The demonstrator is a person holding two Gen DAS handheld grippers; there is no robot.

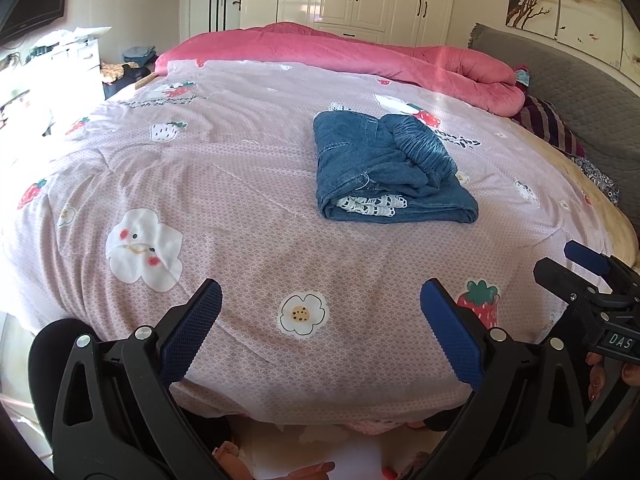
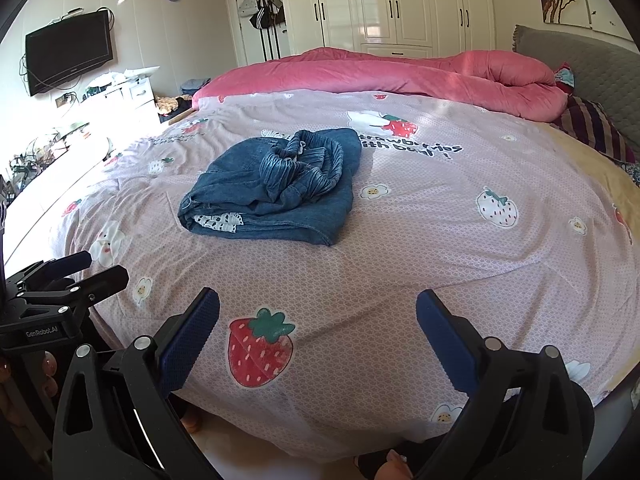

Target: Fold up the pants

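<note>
Denim pants (image 1: 390, 170) folded on bedspread (image 1: 240, 184)

The left gripper (image 1: 320, 330) is held with its two blue-padded fingers (image 1: 192, 332) spread wide apart, and nothing is gripped between them. The right gripper (image 2: 318, 330) is likewise held wide open, with nothing between its fingers (image 2: 446, 344). The two grippers are kept side by side at about the same height, each seen at the edge of the other's view. Fingertips of the person's right hand (image 1: 596, 374) are seen wrapped around the right handle, and those of the left hand (image 2: 48, 372) around the left handle.
</note>
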